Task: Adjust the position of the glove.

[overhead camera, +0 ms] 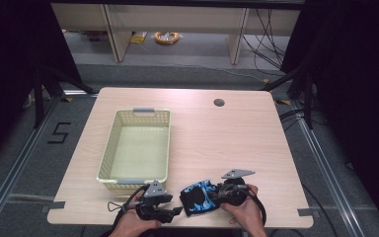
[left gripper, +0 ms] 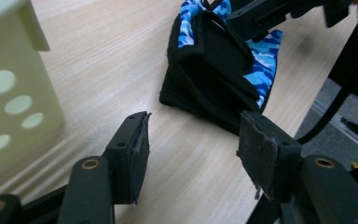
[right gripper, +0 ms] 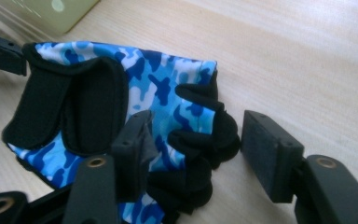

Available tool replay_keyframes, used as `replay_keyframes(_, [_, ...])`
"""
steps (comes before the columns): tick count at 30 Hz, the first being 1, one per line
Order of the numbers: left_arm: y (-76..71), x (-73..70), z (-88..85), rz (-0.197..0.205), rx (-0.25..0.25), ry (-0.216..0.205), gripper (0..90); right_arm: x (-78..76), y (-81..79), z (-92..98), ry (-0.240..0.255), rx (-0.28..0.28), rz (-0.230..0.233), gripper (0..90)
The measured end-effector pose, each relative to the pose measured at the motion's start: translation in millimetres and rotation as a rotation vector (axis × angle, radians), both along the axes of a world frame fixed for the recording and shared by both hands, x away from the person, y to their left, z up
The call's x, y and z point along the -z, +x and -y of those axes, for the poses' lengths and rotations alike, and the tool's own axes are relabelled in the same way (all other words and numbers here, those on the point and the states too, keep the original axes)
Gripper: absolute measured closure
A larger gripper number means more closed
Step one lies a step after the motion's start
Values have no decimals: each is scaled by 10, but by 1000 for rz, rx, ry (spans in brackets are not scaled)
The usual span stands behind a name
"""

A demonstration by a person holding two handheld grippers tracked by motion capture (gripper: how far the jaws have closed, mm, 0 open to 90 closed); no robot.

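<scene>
A fingerless glove (overhead camera: 200, 196) in blue camouflage with black palm and strap lies on the table near its front edge. My left gripper (overhead camera: 176, 211) sits just left of it, jaws pointing at the cuff. In the left gripper view the left gripper (left gripper: 193, 135) stands open, nothing between its pads, with the glove (left gripper: 214, 60) a short way ahead. My right gripper (overhead camera: 213, 195) comes from the glove's right. The right gripper (right gripper: 196, 135) is open around the black finger stubs of the glove (right gripper: 154, 79); one jaw lies over the fabric, the other pad stands apart from it.
A pale yellow perforated basket (overhead camera: 109, 148) with grey handles stands empty at the table's left, close to my left gripper; its wall (left gripper: 9, 93) is beside the left jaw. A cable hole (overhead camera: 219, 102) is at the far right. The table's front edge is right beneath both hands.
</scene>
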State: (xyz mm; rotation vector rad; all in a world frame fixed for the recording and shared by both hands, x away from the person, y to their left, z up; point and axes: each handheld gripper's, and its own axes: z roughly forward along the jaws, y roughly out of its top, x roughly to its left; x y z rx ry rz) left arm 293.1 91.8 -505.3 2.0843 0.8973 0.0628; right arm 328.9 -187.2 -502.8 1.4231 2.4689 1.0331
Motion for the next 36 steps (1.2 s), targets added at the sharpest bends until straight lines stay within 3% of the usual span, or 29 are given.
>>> replay_keyframes(4, [-27,13,29,-22,-4,-18,431,13,-24,-9,2,-23,39,493])
replay_keyframes(5, [-28,19,35,-27,-2,-16,433,-3,-36,-4,-24,-42,35,518])
replay_keyframes(7, [-39,32,61,-42,-5,-19,438,9,-48,-19,-5,-42,37,544])
replay_keyframes(8, [-37,35,69,-40,1,-18,443,-6,-55,-10,-27,-59,34,558])
replay_keyframes(12, [-35,59,120,-65,9,-26,463,-9,-71,0,-10,-60,3,619])
replay_keyframes(15, [-23,84,133,-97,21,-39,463,-2,-93,7,-4,-53,11,668])
replay_keyframes(16, [-23,85,138,-96,24,-40,465,31,-85,11,-1,-58,53,697])
replay_keyframes(19, [-23,87,149,-99,24,-48,463,0,-108,11,-7,-68,4,742])
replay_keyframes(20, [-22,87,149,-105,27,-48,465,9,-102,17,-6,-74,21,749])
replay_keyframes(22, [-6,94,157,-126,27,-57,470,8,-97,37,9,-98,2,762])
replay_keyframes(24, [-3,98,182,-143,26,-85,478,15,-105,43,15,-87,-6,766])
replay_keyframes(26, [8,93,191,-156,15,-81,483,29,-123,34,23,-77,26,767])
replay_keyframes(28, [25,114,204,-174,20,-121,491,30,-123,50,15,-89,38,767])
replay_keyframes(29, [26,107,203,-176,16,-109,501,23,-125,57,20,-94,12,767])
replay_keyframes(30, [44,122,201,-188,30,-131,505,22,-124,58,22,-97,10,767])
replay_keyframes(33, [53,120,214,-184,20,-122,519,38,-126,51,31,-83,32,766])
replay_keyframes(36, [57,123,221,-191,22,-141,514,40,-128,52,33,-81,34,765])
